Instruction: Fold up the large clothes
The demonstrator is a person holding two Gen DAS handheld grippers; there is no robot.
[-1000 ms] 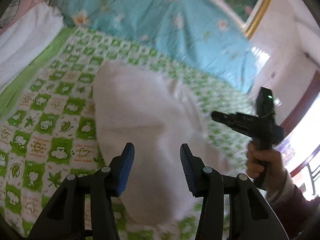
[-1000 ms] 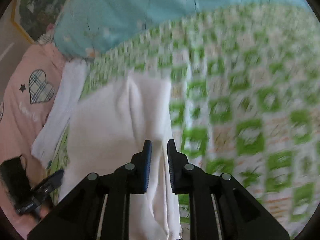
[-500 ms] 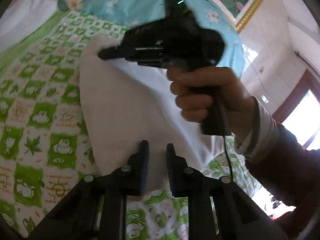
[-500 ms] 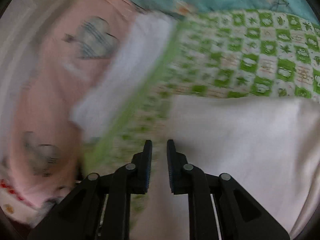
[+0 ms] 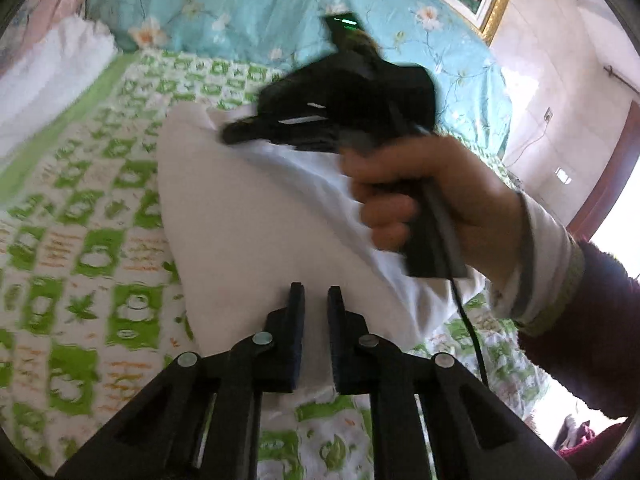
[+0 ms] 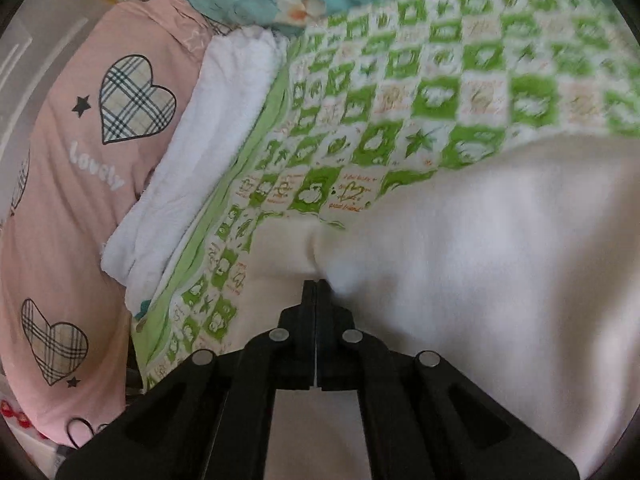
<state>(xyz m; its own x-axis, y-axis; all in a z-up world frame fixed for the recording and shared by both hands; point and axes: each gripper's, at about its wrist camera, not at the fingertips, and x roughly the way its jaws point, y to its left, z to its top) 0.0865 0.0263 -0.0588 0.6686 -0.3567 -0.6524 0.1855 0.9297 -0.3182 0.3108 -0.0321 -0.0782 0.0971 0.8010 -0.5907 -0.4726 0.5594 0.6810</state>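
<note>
A white garment (image 5: 248, 216) lies folded on the green-and-white checked bedspread (image 5: 88, 216). My left gripper (image 5: 316, 300) sits low at the garment's near edge, its jaws nearly closed with white cloth showing in the narrow gap. My right gripper (image 6: 316, 286) is shut, its tips pressed at a fold of the white garment (image 6: 480, 260) near its far left corner. In the left wrist view the right gripper (image 5: 240, 134) is held by a hand over the garment's far edge.
A blue flowered quilt (image 5: 256, 4) lies at the head of the bed. A white towel (image 6: 208, 152) and a pink heart-print quilt (image 6: 80, 184) lie along the left side. A wall and a doorway are at the right (image 5: 580, 92).
My left gripper went from open to nearly closed at the garment's near edge. My right gripper swung across to the garment's far left corner and closed fully there.
</note>
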